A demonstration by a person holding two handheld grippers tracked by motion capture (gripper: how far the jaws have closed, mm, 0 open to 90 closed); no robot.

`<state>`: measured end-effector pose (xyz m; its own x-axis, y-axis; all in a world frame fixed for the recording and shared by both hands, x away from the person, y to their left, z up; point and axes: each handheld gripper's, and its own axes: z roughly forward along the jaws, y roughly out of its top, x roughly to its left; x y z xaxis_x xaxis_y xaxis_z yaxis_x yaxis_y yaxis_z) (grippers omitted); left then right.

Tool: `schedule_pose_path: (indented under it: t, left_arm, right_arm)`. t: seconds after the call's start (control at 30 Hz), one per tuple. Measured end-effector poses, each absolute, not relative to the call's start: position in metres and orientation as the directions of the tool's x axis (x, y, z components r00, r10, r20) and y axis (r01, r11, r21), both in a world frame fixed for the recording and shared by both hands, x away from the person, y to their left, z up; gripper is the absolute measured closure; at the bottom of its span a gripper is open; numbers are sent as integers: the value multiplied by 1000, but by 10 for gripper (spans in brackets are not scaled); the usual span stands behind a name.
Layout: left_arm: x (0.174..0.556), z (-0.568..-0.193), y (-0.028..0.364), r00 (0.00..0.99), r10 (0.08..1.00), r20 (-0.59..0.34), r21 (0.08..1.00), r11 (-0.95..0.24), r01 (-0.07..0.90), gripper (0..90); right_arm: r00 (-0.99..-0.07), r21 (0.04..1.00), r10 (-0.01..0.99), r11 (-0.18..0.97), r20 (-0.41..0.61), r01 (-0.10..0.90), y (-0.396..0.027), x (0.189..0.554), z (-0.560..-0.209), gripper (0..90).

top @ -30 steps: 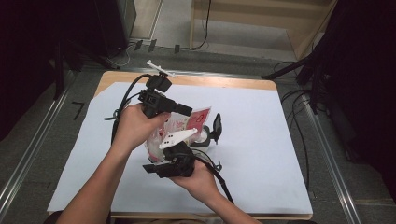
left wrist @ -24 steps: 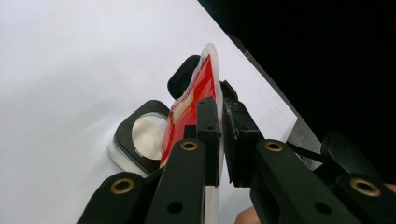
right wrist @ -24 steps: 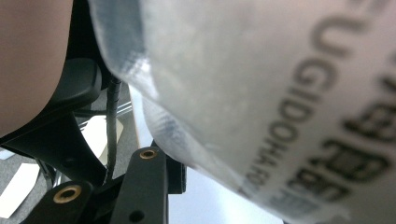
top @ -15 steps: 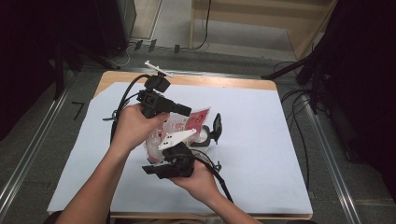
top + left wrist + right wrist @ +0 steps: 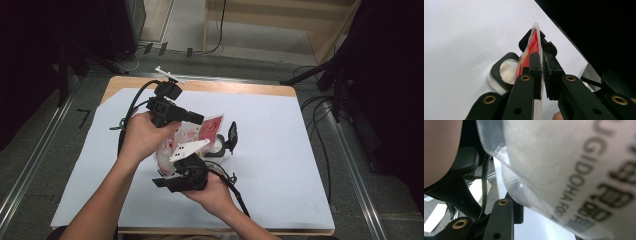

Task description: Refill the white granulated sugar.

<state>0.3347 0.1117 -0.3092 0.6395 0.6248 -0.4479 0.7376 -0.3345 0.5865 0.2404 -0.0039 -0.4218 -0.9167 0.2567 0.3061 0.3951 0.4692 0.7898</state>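
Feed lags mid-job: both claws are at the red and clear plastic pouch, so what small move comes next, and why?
Probably ease the two claws apart to tear it. The left claw is shut on the red and clear plastic pouch at its edge; the right claw sits under its clear end.

The red-and-clear plastic food pouch [image 5: 200, 137] is glossy film, its sealed edge [image 5: 536, 37] translucent and its printed clear side [image 5: 564, 170] smooth and shiny. The black two-jaw left gripper [image 5: 542, 75] is matt plastic with brass-coloured rivets and rough-edged rubbery pads. The white sheet [image 5: 280, 165] covering the light wooden table [image 5: 240, 88] looks matt and smooth, like paper. The black-rimmed round lid [image 5: 507, 71] has a dull metallic-looking centre.
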Motion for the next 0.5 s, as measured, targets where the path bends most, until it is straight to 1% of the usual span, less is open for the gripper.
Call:
schedule_pose_path:
  t: [0.3, 0.5]
  left_arm:
    - [329, -312, 112, 652, 623, -433, 570, -371, 733, 861]
    - [326, -315, 113, 661, 604, -445, 553, -395, 733, 856]
  right_arm:
    - [-925, 809, 260, 456, 278, 371, -2, 237, -428, 641]
    - [-933, 816, 261, 463, 248, 346, -1, 234, -432, 638]
